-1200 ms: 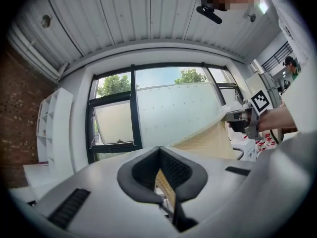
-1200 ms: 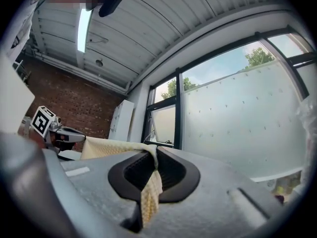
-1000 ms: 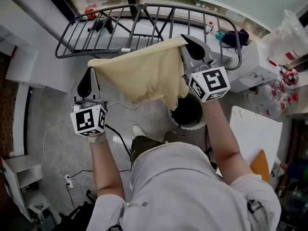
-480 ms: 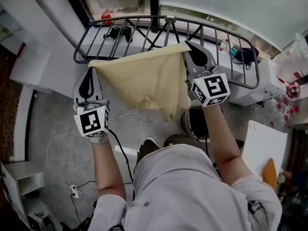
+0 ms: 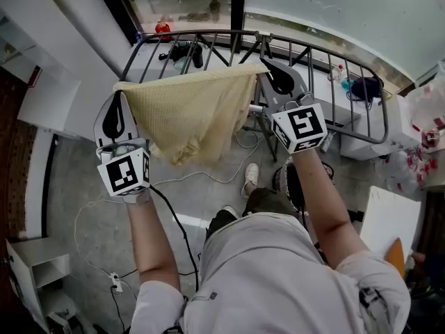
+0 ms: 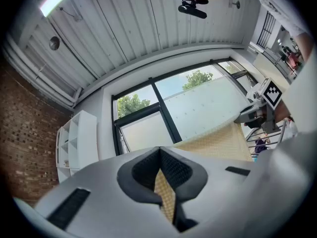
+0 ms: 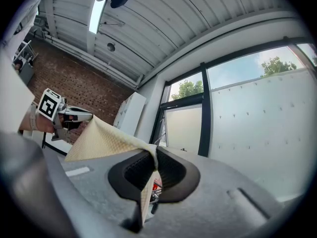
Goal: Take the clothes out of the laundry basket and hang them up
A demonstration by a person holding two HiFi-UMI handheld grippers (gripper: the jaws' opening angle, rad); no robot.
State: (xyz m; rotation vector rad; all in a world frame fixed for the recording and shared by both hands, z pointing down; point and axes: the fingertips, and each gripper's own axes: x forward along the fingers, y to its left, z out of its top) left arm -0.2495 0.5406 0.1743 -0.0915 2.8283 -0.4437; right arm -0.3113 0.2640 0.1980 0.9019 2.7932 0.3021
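Note:
A yellow waffle-weave cloth (image 5: 188, 110) hangs stretched between both grippers, held up in front of the grey drying rack (image 5: 348, 68). My left gripper (image 5: 117, 89) is shut on the cloth's left corner, and the cloth (image 6: 166, 195) shows pinched between its pads. The right gripper (image 5: 263, 64) is shut on the right corner, just in front of the rack's near bars; the cloth (image 7: 99, 140) runs from its pads toward the other gripper. The cloth's lower part sags into a point below. The laundry basket (image 5: 286, 179) is mostly hidden under the right forearm.
The rack stands by a window (image 5: 181, 2), with dark items (image 5: 186, 51) on the sill beyond it. A white cable (image 5: 208, 176) and a black cable (image 5: 177, 221) trail over the grey floor. A white shelf unit (image 5: 35, 270) stands at lower left, white furniture (image 5: 393, 211) at right.
Both grippers have carried the stretched cloth further forward, up to the rack's near bars. The person has stepped closer to the rack and the basket has slid under the right arm.

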